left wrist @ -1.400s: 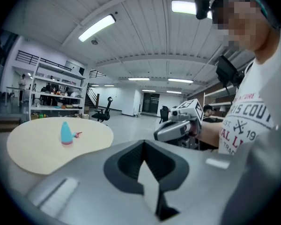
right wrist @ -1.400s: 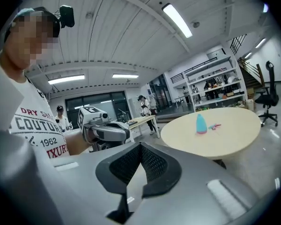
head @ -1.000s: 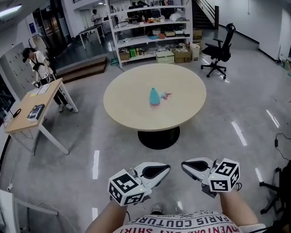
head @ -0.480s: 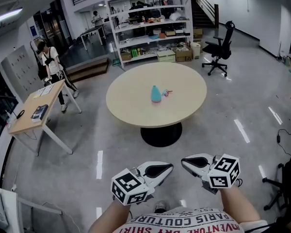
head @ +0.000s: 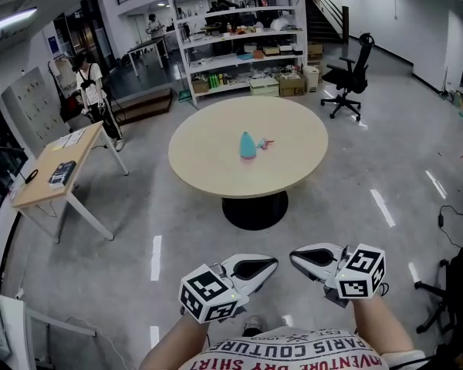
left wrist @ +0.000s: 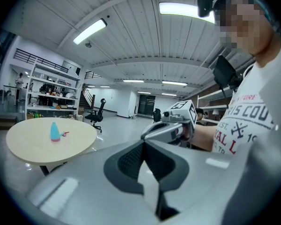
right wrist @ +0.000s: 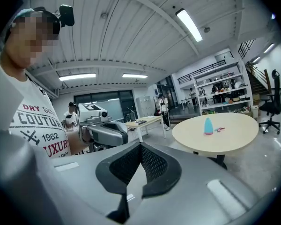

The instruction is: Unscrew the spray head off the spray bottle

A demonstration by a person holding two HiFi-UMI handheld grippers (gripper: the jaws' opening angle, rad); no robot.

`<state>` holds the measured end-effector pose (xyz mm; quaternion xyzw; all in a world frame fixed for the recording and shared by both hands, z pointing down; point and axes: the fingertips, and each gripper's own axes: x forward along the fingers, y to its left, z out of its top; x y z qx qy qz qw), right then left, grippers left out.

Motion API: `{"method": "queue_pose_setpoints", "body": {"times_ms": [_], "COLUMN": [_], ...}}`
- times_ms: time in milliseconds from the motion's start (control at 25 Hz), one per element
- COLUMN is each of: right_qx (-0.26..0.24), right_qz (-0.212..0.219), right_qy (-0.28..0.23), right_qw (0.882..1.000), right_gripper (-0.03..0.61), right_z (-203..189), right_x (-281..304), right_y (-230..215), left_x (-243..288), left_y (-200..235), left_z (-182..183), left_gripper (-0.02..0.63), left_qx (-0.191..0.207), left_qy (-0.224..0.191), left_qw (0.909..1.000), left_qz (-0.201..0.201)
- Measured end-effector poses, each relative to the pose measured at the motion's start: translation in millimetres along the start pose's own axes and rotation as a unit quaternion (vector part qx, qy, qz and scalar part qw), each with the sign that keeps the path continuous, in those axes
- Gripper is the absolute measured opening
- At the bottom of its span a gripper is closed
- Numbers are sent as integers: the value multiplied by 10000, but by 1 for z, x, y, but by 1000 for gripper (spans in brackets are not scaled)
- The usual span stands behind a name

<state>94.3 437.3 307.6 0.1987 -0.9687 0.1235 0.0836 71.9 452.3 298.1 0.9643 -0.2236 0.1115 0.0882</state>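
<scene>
Since the spray bottle (head: 248, 146) is standing upright near the middle of the round table (head: 208, 168), well apart from the person, neither gripper is being brought to bear on it. A small pink piece (head: 264, 142) is being shown lying on the tabletop just beside the bottle's foot. It is too small for it to be told whether it is the spray head or something else, and the bottle's top is being seen only as a plain tapered tip. So the scene is being read two ways: a head lying unscrewed next to its bottle, or a bottle yet to be reached, with a stray bit alongside.

The left gripper (head: 266, 265) and the right gripper (head: 297, 256) are being held low and close in front of the person's chest, over the floor. Their tips are being pointed inward toward each other and a little forward, with a small gap between the two tools. Each pair of jaws is being pressed together, pad against pad, with nothing being gripped between them. The forearms are being tucked in at the sides, with the marker cubes being turned upward and outward. This is being judged a resting carry, suited to standing away from the table rather than to working at it.
</scene>
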Motion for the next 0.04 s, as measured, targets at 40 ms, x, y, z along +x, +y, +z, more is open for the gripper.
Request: {"method": "queue_pose_setpoints", "body": {"times_ms": [40], "right_qx": [10], "right_qz": [9], "right_qy": [-9], "right_qw": [10000], "right_gripper": [2], "right_z": [0], "right_x": [1], "right_y": [0], "left_x": [-1], "left_y": [0], "left_z": [0], "left_gripper": [0], "left_qx": [-6], "left_qy": [-11], "left_qw": [10000], "left_qz": [6]}}
